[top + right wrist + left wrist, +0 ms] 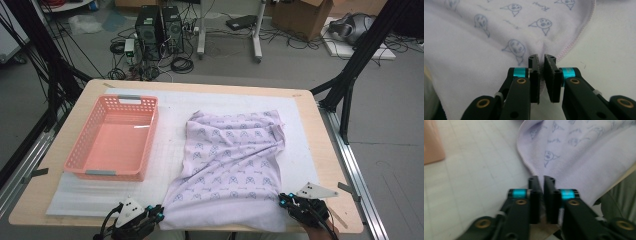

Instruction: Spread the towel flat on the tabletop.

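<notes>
Your left gripper [156,214] has its jaws clamped on the near-left corner of the lilac cloth [235,160]; your right gripper [285,200] pinches the near-right corner by its stitched hem. The cloth lies rumpled right of centre on the white mat [165,150], its near edge hanging over the surface [320,145] rim at 6 o'clock. The pink basket [112,172] stands at 9 o'clock, well apart. Bare mat runs between basket and cloth, and beyond the cloth at 12 o'clock.
</notes>
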`<state>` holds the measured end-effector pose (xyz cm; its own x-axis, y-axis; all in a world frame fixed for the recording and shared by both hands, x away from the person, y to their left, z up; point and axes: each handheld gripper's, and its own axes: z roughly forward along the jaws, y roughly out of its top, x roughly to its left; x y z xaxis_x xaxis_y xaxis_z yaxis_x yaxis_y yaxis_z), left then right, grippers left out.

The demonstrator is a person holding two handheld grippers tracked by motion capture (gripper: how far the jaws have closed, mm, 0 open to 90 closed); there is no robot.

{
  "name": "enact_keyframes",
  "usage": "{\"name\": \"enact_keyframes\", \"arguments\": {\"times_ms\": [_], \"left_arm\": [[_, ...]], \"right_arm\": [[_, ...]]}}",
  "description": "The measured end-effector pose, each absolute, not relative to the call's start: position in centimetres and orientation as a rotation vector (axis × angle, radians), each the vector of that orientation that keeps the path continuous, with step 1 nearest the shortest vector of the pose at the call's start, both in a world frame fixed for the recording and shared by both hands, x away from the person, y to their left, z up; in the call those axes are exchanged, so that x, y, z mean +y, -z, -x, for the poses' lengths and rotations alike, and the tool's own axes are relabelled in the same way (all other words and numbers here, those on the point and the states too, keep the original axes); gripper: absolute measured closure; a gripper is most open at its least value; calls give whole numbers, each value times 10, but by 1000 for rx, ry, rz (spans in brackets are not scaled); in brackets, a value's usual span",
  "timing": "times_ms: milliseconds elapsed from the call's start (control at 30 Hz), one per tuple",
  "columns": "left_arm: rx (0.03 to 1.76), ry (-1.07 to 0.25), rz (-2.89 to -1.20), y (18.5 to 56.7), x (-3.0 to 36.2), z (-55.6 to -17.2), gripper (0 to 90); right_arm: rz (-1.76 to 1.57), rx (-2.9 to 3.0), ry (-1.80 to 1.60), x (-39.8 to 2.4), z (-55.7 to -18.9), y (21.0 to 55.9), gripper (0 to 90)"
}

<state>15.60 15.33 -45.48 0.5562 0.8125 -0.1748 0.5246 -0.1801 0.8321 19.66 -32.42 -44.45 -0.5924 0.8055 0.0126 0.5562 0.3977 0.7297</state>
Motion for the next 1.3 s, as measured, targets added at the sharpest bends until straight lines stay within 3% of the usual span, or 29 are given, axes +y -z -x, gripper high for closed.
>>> {"name": "enact_keyframes", "arguments": {"times_ms": [67,167,233,367,467,533,567,600,633,667,700,967,1033,1100,1133,1167,1233,1300], "left_arm": [[1093,-378,-1805,454,152,-160,583],[1076,-362,-1782,454,148,-167,493],[1082,-342,-1775,455,142,-175,485],[1063,-225,-1786,459,124,-193,451],[1058,-218,-1806,462,113,-198,453],[1051,-309,-1850,461,110,-194,571],[1060,-333,-1864,461,110,-193,696],[1071,-315,-1864,460,112,-192,819],[1084,-311,-1861,460,115,-190,858],[1089,-331,-1867,459,117,-187,866],[1098,-344,-1864,458,121,-183,868],[1108,-282,-1832,461,154,-142,865],[1078,-274,-1839,462,150,-141,827],[1069,-305,-1806,461,146,-145,624],[1071,-310,-1790,461,146,-147,576],[1073,-310,-1774,460,145,-150,548],[1076,-303,-1765,459,143,-160,500],[1074,-319,-1773,457,141,-174,489]], "right_arm": [[-1175,2341,-1005,-329,-192,443,856],[-1165,2349,-963,-344,-177,440,856],[-1173,2366,-978,-352,-169,440,850],[-1203,2322,-1047,-357,-169,442,669],[-1235,2275,-1071,-354,-177,442,616],[-1242,2264,-1061,-350,-183,444,609],[-1241,2272,-1056,-348,-185,445,625],[-1241,2281,-1049,-344,-187,447,649],[-1226,2278,-1050,-341,-188,447,710],[-1216,2302,-1075,-339,-189,447,811],[-1205,2318,-1079,-336,-189,447,846],[-1085,2436,-1075,-316,-175,443,870],[-1097,2431,-1053,-323,-168,443,870],[-1099,2409,-1019,-330,-160,442,869],[-1107,2399,-1007,-336,-156,441,850],[-1120,2391,-1017,-339,-155,441,821],[-1159,2358,-1053,-343,-155,440,653],[-1164,2318,-1092,-344,-161,438,636]]}}
